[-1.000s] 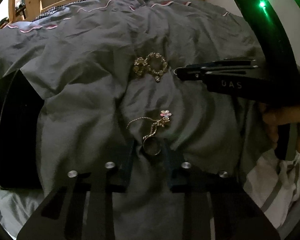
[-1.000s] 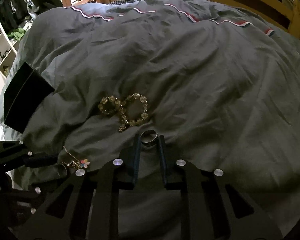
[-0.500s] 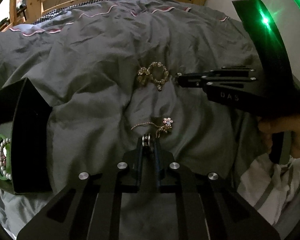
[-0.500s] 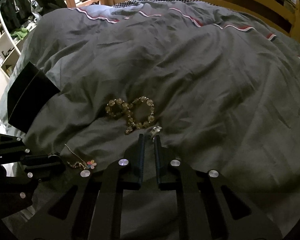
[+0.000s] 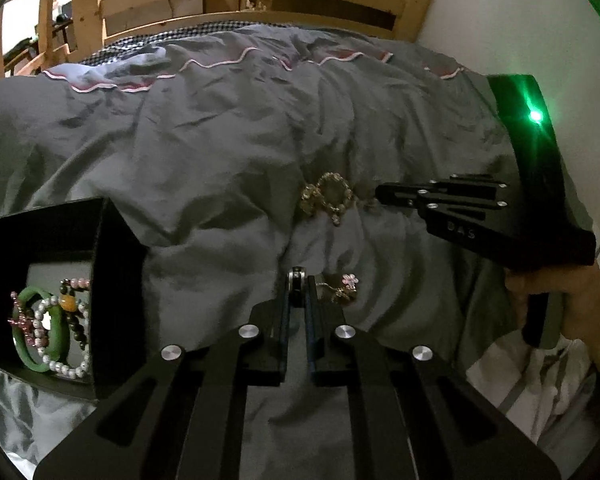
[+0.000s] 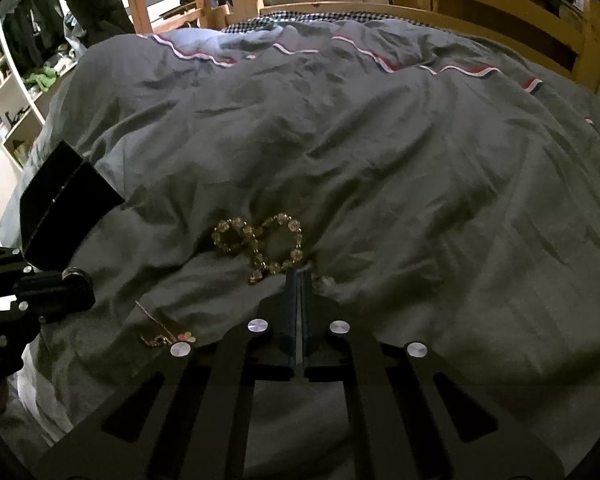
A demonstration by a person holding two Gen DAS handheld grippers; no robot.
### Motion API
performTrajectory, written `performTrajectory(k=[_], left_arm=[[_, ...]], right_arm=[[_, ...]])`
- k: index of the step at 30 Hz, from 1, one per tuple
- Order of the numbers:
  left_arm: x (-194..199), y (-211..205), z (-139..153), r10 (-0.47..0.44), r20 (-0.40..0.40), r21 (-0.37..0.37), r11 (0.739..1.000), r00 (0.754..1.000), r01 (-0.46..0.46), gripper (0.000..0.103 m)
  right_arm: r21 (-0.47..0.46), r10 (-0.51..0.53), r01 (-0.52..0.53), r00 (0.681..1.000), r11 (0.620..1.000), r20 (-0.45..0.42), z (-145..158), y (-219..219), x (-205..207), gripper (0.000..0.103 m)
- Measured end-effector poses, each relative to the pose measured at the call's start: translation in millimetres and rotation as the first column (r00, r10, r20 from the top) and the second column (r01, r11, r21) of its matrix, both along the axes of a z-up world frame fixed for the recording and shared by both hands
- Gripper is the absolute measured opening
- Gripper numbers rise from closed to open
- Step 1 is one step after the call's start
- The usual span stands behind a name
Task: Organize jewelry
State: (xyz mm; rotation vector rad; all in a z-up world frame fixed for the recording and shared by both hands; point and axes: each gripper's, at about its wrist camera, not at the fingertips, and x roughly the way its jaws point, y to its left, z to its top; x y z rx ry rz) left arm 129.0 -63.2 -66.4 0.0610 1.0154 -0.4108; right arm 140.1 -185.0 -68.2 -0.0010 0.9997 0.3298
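At near left, the black box already holds a green bangle and pearl strands. The left gripper pinches a ring beside the flower chain. Farther off, the beaded bracelet lies loose. At right, the right gripper is nearly closed; whether it holds anything, I cannot tell.

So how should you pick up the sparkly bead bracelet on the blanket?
Pinch one side of the bigger loop of the bead bracelet, coming straight down from above. It lies flat, twisted into a figure eight on the soft blanket, so its beaded strand stands slightly proud.
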Motion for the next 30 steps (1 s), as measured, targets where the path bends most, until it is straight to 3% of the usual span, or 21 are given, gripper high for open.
performTrajectory(k=[8,13,17,20,23,26,28,30], left_arm=[[2,11,12,0.029,0.02,-0.011,1.0,0.999,-0.029,0.007],[2,13,13,0.037,0.023,-0.002,0.999,0.999,-0.037,0.007],[2,13,13,0.032,0.021,-0.005,0.999,0.999,-0.032,0.007],[3,13,12,0.028,0.017,-0.004,1.0,0.999,-0.028,0.007],[3,13,11,0.027,0.015,-0.004,1.0,1.0,-0.027,0.007],[3,13,11,0.027,0.014,-0.005,1.0,1.0,-0.026,0.007],[3,13,11,0.026,0.013,-0.005,1.0,1.0,-0.026,0.007],[4,13,11,0.029,0.013,-0.006,1.0,0.999,-0.029,0.007]], right_arm=[[0.147,-0.084,0.082,0.996,0.986,0.01,11,-29,4,0.001],[0.088,-0.048,0.05,0.999,0.995,-0.021,1,-20,6,0.002],[-0.061,0.009,-0.012,0.999,0.998,-0.038,-16,1,5,0.005],[-0.081,0.038,-0.042,0.998,0.996,-0.05,-29,10,7,0.031],[-0.086,0.039,-0.043,0.998,0.995,-0.046,-34,11,7,0.038],[-0.072,0.046,-0.049,0.998,0.996,-0.036,-33,12,6,0.052],[-0.072,0.042,-0.043,0.999,0.996,-0.016,-31,12,4,0.052],[-0.061,0.009,-0.01,1.0,0.998,-0.017,-31,6,5,0.039]])
